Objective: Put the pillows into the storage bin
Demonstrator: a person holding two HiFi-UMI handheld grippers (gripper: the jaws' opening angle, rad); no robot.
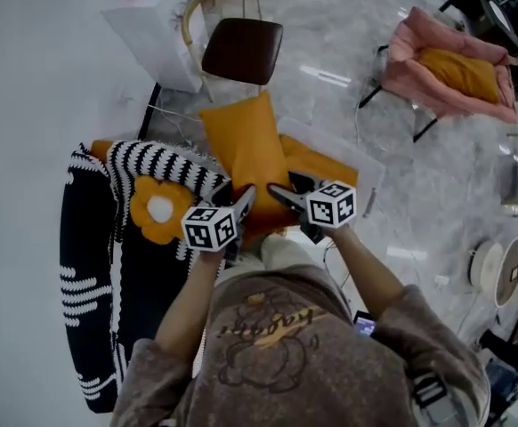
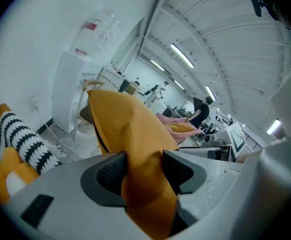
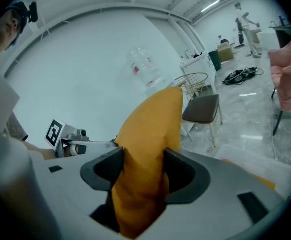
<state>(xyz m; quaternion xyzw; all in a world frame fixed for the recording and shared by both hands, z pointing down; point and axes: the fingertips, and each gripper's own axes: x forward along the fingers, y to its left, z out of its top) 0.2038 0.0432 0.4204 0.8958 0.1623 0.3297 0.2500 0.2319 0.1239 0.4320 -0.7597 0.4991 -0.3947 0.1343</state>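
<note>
A: Well, nearest first: what do the 2 claws have?

B: The left gripper is clamped on the near edge of a mustard-yellow fabric pillow; the right gripper pinches the same edge just beside it; cloth fills both gaps, with the pads pressing on either side.

A: And where does that pillow sit?

B: It is held up, stretching away from the person, over the near left part of a clear plastic storage bin; a second mustard pillow already lies inside; whether the 2 touch I cannot tell.

A: Anything beside it?

B: To the left, a flower-shaped orange cushion with a white centre rests on a black-and-white striped knit throw; the left gripper is near both.

A: Further off?

B: A brown padded chair seat stands beyond the pillow's far end; at the far right, a pink fabric chair holds 1 more orange pillow, well apart from the bin.
</note>
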